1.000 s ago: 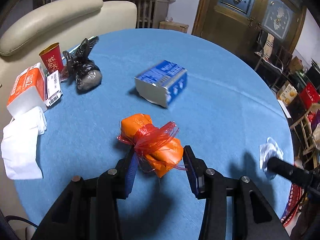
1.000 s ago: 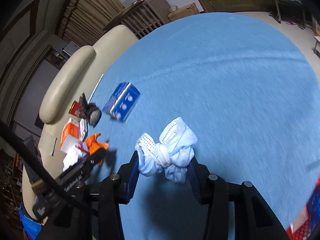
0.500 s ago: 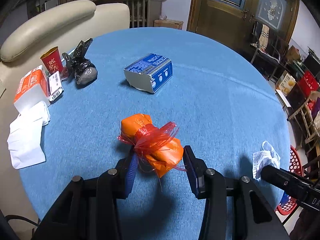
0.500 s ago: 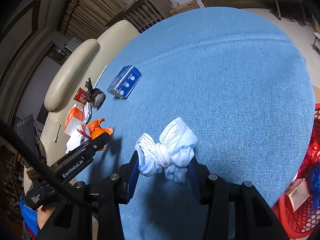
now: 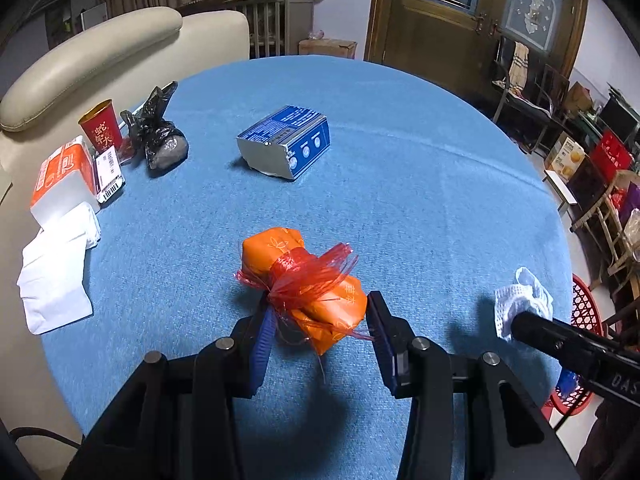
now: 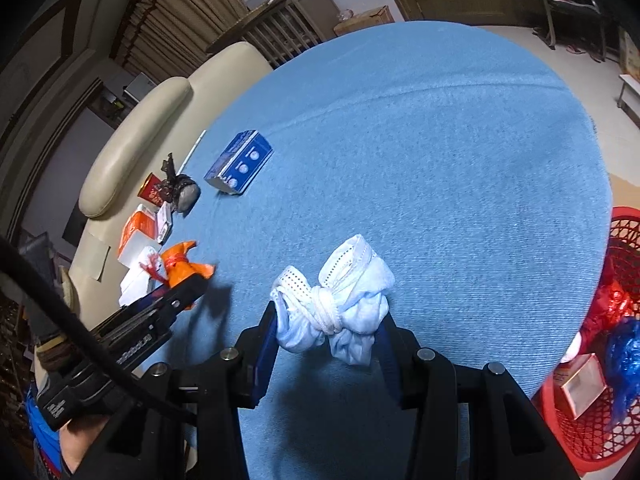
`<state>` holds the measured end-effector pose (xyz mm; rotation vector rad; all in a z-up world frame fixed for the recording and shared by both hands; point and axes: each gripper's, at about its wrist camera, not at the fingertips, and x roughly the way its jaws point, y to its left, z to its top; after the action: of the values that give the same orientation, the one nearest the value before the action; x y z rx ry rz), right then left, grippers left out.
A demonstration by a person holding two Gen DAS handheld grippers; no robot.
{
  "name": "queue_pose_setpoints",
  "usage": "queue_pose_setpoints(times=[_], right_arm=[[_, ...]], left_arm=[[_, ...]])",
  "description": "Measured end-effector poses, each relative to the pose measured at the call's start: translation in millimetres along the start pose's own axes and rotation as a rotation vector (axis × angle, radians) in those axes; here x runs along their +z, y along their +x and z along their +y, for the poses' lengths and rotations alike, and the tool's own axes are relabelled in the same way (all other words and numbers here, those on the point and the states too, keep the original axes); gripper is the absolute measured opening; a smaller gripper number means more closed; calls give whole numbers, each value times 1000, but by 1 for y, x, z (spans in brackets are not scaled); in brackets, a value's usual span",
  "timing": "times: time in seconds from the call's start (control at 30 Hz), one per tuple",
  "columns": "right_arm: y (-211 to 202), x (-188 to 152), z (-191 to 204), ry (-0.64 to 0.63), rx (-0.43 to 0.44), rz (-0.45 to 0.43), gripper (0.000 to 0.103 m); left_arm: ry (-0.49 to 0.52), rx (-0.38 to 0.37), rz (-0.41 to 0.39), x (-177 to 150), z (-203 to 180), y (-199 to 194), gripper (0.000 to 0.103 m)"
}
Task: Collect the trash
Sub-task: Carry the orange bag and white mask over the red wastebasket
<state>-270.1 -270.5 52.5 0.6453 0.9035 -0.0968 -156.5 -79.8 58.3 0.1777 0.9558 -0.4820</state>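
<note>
My left gripper (image 5: 320, 328) is shut on an orange wrapped bundle (image 5: 312, 280) tied with red film, held above the round blue table (image 5: 400, 168). A knotted white cloth wad (image 6: 340, 304) sits between the pads of my right gripper (image 6: 326, 340), which is shut on it near the table's right edge. That wad (image 5: 520, 292) also shows at the right of the left wrist view, and the orange bundle (image 6: 184, 268) at the left of the right wrist view. A red mesh basket (image 6: 600, 420) with trash stands on the floor to the right.
On the table lie a blue carton (image 5: 286, 144), a knotted black bag (image 5: 162, 140), a red cup (image 5: 101, 128), an orange-and-white tissue pack (image 5: 64, 176) and white paper (image 5: 54, 280). A cream sofa (image 5: 100, 48) stands behind; chairs and boxes crowd the right.
Both grippers have drawn back toward the table's near-right edge with their loads. The carton and far objects look farther away, and the red basket has come into the right wrist view.
</note>
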Motion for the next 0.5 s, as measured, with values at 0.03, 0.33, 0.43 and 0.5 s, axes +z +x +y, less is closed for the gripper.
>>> queue_pose_setpoints(times=[0.03, 0.33, 0.43, 0.5], right_arm=[[0, 0, -1, 2, -4, -2, 48], [-6, -1, -8, 19, -22, -15, 48], [-8, -1, -11, 26, -25, -20, 48], [-10, -2, -13, 30, -28, -24, 48]], left_arm=[[4, -1, -2, -1, -1, -1, 47], [37, -19, -12, -3, -15, -10, 47], [48, -25, -14, -3, -20, -12, 47], [54, -31, -13, -3, -23, -13, 47]])
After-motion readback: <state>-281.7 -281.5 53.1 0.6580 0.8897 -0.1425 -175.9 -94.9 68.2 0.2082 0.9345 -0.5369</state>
